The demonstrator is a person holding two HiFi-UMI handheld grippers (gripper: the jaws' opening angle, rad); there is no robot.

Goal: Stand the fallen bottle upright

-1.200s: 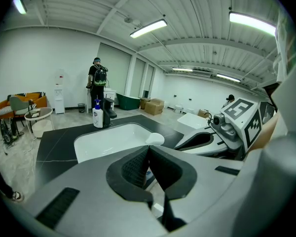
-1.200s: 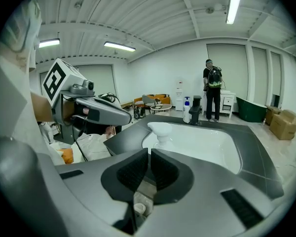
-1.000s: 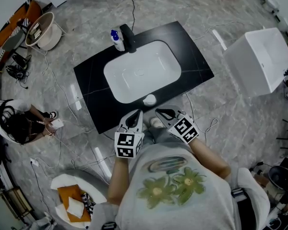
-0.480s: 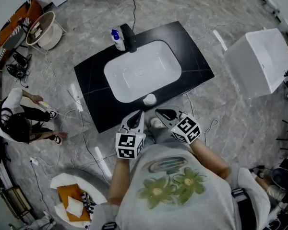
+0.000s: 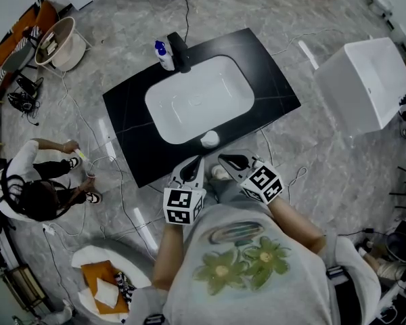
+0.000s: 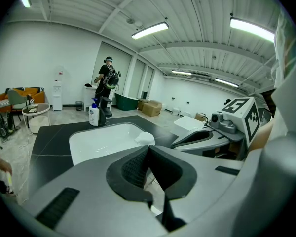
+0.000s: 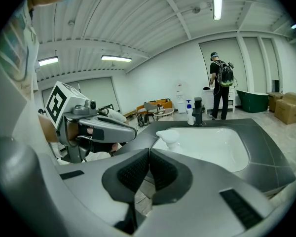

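A black countertop (image 5: 128, 114) stands on a grey marbled floor (image 5: 311, 154). A white rectangular basin (image 5: 196, 103) is sunk into its middle. At the far rim of the basin stands a black faucet (image 5: 179, 51), and just beside it a white pump bottle with a blue top (image 5: 164, 56), upright. A small white bottle (image 5: 209, 139) rests at the basin's near rim. Thin cables (image 5: 108, 181) trail across the floor beside the countertop.
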